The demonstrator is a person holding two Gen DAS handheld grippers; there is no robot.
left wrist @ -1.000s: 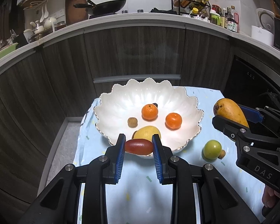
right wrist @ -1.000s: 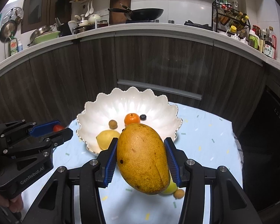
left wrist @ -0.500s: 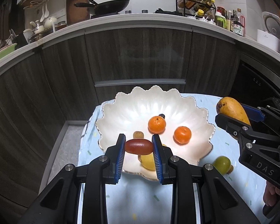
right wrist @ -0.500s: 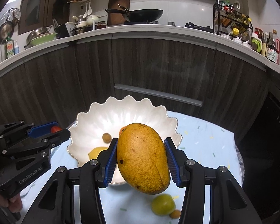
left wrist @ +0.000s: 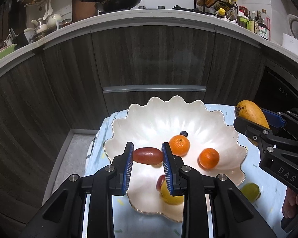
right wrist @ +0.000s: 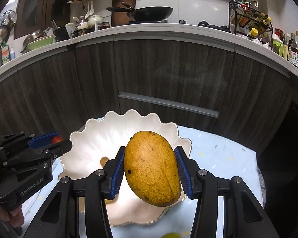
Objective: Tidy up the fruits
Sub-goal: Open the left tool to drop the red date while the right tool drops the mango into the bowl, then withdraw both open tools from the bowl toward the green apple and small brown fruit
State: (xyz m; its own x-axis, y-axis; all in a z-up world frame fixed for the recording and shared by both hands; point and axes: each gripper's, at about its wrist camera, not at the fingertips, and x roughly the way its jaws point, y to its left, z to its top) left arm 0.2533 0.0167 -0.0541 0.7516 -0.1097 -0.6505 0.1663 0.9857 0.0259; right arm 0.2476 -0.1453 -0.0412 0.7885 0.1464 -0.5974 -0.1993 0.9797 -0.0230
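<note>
Left gripper (left wrist: 148, 156): matte black plastic arms, angular with triangular cut-outs, round silver screws at the joints. Ribbed blue pads (left wrist: 128, 168) line the inner faces of both fingers. Its side, seen from the right wrist view, carries grey "GenRobot.AI" lettering. Right gripper (right wrist: 150, 168): same black frame, silver screws, ribbed blue pads (right wrist: 118, 175); its side reads "DAS" in the left wrist view. Bare fingers (left wrist: 293, 202) wrap its handle; no sleeve visible.

Two tangerines (left wrist: 179, 145), one mango (right wrist: 152, 168) (one bowl (left wrist: 168, 119)).
</note>
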